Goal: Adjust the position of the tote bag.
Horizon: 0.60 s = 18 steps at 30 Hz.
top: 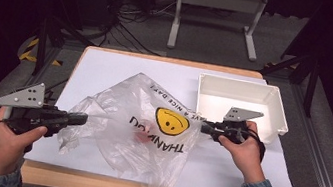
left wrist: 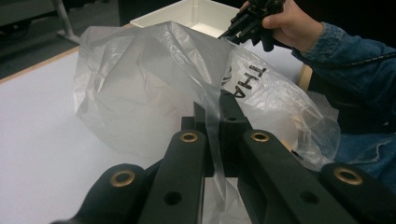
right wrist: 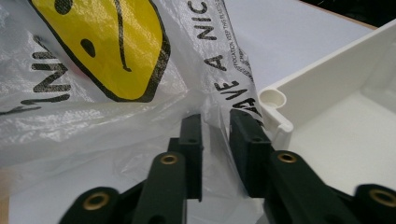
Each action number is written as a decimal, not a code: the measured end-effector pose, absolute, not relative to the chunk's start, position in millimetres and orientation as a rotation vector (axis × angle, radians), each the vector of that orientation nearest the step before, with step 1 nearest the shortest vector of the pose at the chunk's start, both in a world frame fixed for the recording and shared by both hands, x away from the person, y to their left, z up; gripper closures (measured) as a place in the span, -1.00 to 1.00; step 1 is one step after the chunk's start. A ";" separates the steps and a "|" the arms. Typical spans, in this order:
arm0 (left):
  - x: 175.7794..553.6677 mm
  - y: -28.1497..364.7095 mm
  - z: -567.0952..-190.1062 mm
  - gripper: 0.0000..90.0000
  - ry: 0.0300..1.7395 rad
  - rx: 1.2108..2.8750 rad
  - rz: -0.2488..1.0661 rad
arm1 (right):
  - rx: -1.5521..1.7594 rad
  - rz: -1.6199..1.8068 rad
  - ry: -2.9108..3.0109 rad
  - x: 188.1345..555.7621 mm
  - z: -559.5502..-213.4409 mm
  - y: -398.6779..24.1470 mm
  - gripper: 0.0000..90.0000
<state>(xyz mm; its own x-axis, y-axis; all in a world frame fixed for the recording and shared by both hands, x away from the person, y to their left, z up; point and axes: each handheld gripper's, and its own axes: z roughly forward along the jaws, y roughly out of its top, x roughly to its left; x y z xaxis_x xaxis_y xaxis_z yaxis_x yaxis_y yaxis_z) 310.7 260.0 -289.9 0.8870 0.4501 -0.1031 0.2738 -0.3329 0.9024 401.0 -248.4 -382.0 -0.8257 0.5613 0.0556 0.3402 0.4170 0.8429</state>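
Note:
A clear plastic bag (top: 140, 119) printed with a yellow smiley face and black lettering lies crumpled in the middle of the white board. My left gripper (top: 85, 119) holds the bag's left edge. In the left gripper view the film (left wrist: 140, 93) runs pinched between the jaws of my left gripper (left wrist: 212, 105). My right gripper (top: 203, 127) is at the bag's right edge, beside the bin. In the right gripper view a strip of the bag (right wrist: 93, 116) hangs in the gap of my right gripper (right wrist: 216, 123), whose jaws stand apart. Something pink (top: 142, 138) shows faintly through the film.
A white plastic bin (top: 282, 117) stands at the back right of the board, its corner (right wrist: 275, 100) close to my right jaw. The white board (top: 107, 69) lies on a wooden table. Cables and a white stand are on the floor beyond.

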 end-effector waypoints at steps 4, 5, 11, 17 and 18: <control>315.6 255.9 -291.2 0.98 0.535 1.923 0.193 | 0.787 1.355 2.423 398.4 -379.3 -252.1 0.10; 317.0 254.9 -291.3 0.98 0.532 1.918 0.196 | 0.784 1.346 2.421 397.3 -378.2 -253.1 0.00; 322.2 249.2 -291.7 0.98 0.537 1.884 0.198 | 0.741 1.254 2.502 385.1 -363.4 -258.4 -0.46; 328.7 244.6 -292.8 0.98 0.544 1.862 0.198 | 0.659 1.269 2.486 367.4 -341.1 -255.9 -0.51; 330.1 243.3 -293.3 0.98 0.546 1.854 0.193 | 0.638 1.285 2.475 364.1 -336.4 -253.7 -0.52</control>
